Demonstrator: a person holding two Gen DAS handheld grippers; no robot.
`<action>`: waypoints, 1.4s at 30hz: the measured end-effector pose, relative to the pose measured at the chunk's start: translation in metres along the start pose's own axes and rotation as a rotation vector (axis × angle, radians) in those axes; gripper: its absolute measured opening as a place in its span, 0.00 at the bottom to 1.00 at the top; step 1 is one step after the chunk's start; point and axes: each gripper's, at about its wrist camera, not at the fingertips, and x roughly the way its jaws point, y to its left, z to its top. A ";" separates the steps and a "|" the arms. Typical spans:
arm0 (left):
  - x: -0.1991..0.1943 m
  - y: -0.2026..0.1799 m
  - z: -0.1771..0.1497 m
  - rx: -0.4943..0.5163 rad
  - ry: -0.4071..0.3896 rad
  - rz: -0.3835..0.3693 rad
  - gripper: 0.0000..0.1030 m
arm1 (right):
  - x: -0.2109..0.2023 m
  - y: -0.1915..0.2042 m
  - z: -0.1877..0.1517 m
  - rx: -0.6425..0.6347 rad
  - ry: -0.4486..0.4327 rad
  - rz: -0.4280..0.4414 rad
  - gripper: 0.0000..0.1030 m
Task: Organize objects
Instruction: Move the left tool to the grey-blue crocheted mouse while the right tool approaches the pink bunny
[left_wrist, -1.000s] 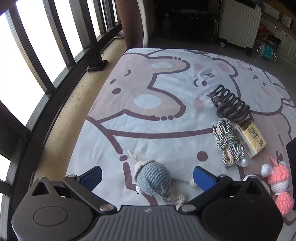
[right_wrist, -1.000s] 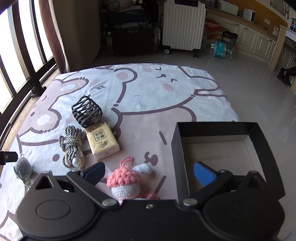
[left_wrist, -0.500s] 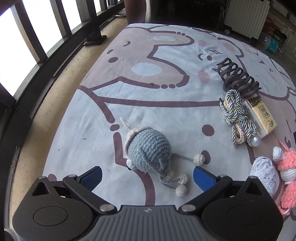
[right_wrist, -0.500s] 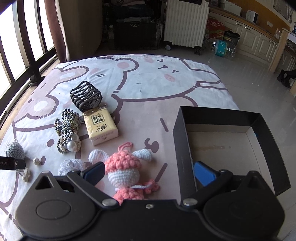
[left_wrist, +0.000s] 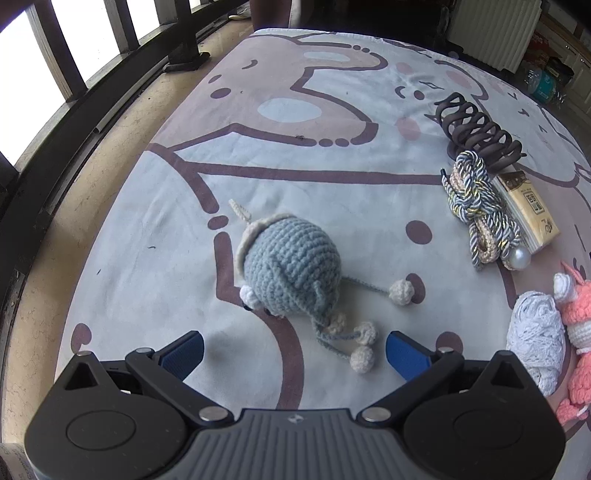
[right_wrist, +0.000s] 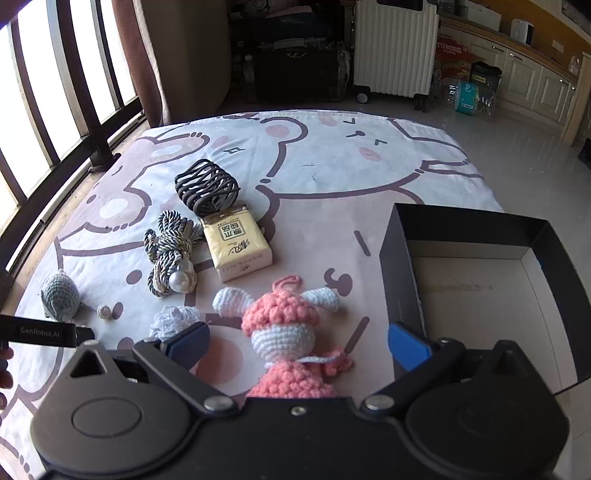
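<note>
Underneath both my grippers lies a white mat (right_wrist: 369, 177) printed with pink cartoon bears, spread on a pale floor beside dark window bars (left_wrist: 55, 48); a ribbed white suitcase (right_wrist: 395, 48) stands at the far wall. My left gripper (left_wrist: 294, 349) hovers with its fingers spread and nothing between them, just short of the blue crochet toy (left_wrist: 291, 266), whose long axis runs away from me, its cords and cream pompoms trailing toward the fingers. My right gripper (right_wrist: 298, 344) is likewise spread wide and straddles the pink crochet doll (right_wrist: 282, 328), head pointing away, without touching it I can see. Right of the doll sits the open black box (right_wrist: 399, 280).
</note>
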 end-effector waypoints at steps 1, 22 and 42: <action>0.002 0.000 -0.001 -0.002 0.002 0.000 1.00 | 0.001 0.000 0.000 0.003 0.003 -0.005 1.00; 0.004 0.002 -0.008 -0.007 -0.072 -0.010 1.00 | 0.038 0.011 -0.019 -0.060 0.180 -0.010 0.57; -0.012 0.023 0.025 -0.203 -0.147 -0.130 0.91 | 0.042 0.011 -0.026 -0.081 0.183 -0.034 0.71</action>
